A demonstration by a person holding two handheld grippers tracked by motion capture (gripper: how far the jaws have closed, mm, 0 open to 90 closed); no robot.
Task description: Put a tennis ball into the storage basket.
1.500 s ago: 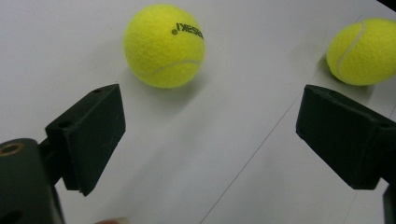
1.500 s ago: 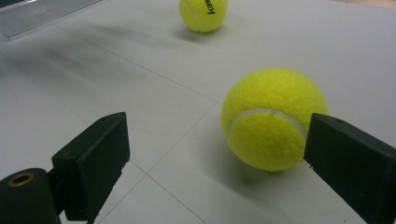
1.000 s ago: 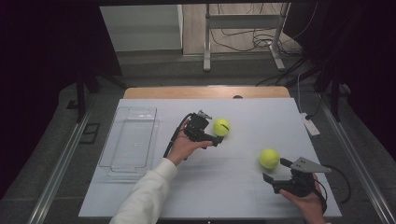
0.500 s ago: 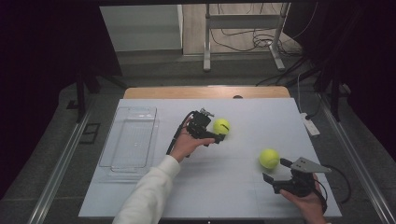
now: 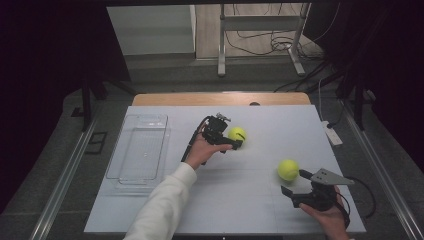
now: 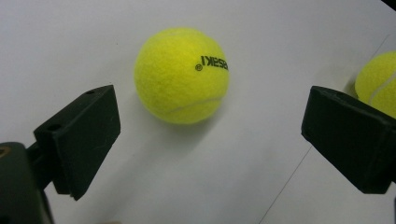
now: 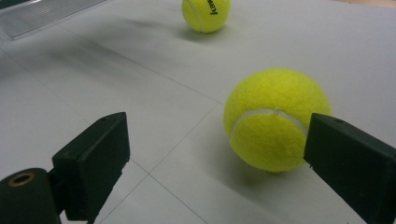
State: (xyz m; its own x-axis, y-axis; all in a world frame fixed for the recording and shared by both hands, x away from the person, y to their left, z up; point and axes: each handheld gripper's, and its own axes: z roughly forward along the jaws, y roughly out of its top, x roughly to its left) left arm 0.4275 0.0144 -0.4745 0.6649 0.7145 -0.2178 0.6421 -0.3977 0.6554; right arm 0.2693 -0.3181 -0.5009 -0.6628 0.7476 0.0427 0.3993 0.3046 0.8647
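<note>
right gripper (image 5: pixel 299 183) near bench (image 5: pixel 250 210) edge, jaws wide, empty, tennis ball (image 5: pixel 288 169) just ahead off-centre | risk: one jaw nudges it, rolls | left gripper (image 5: pixel 235 141) jaws wide, empty, second tennis ball (image 5: pixel 236 134) between, untouched | clear bin (image 5: pixel 139 150) left

White table (image 5: pixel 150 210) w/ wooden far edge. Clear plastic tray (image 5: pixel 138 150) on table's left side, looks empty. Left hand (image 5: pixel 202 150), white sleeve (image 5: pixel 160 210), holds left gripper (image 5: pixel 235 141) near table centre; jaws look spread, pointing right. Tennis ball (image 5: pixel 237 134) just beside its tips, touching or not: can't tell. 2nd tennis ball (image 5: pixel 288 169) on right side, well apart from 1st. Right hand (image 5: pixel 330 215) at bottom right holds right gripper (image 5: pixel 295 182), grey 3-cornered plate on top, jaws apart, ball just beyond tips. Black cable (image 5: pixel 367 195) loops right of it. White power strip (image 5: pixel 332 133) at right table edge. Metal stand legs (image 5: pixel 260 22) + cables on floor behind.
</note>
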